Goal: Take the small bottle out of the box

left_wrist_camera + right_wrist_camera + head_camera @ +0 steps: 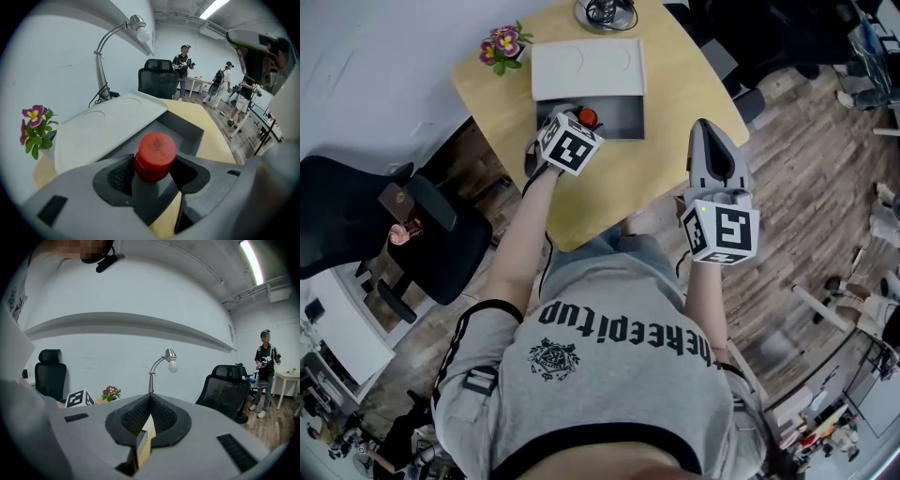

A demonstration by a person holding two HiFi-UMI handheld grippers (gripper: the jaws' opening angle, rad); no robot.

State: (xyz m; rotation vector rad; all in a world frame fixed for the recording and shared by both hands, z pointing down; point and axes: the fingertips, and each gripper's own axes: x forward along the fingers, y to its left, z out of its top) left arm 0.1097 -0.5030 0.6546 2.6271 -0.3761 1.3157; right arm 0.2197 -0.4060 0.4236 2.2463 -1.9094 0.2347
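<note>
The small bottle (155, 154) shows only its red cap (588, 118); its body is hidden. My left gripper (152, 177) is shut on it just below the cap, at the near left part of the open grey box (621, 114). The box's white lid (588, 69) lies open behind it, and fills the left of the left gripper view as the lid (105, 129). How high the bottle sits above the box floor (185, 133) I cannot tell. My right gripper (704, 131) hovers over the table's right edge, shut and holding nothing (149, 417).
A potted purple flower (503, 45) stands at the table's far left corner and a desk lamp base (606, 13) behind the box. A black office chair (366, 220) is left of the yellow table (675, 84). People stand far off in the room.
</note>
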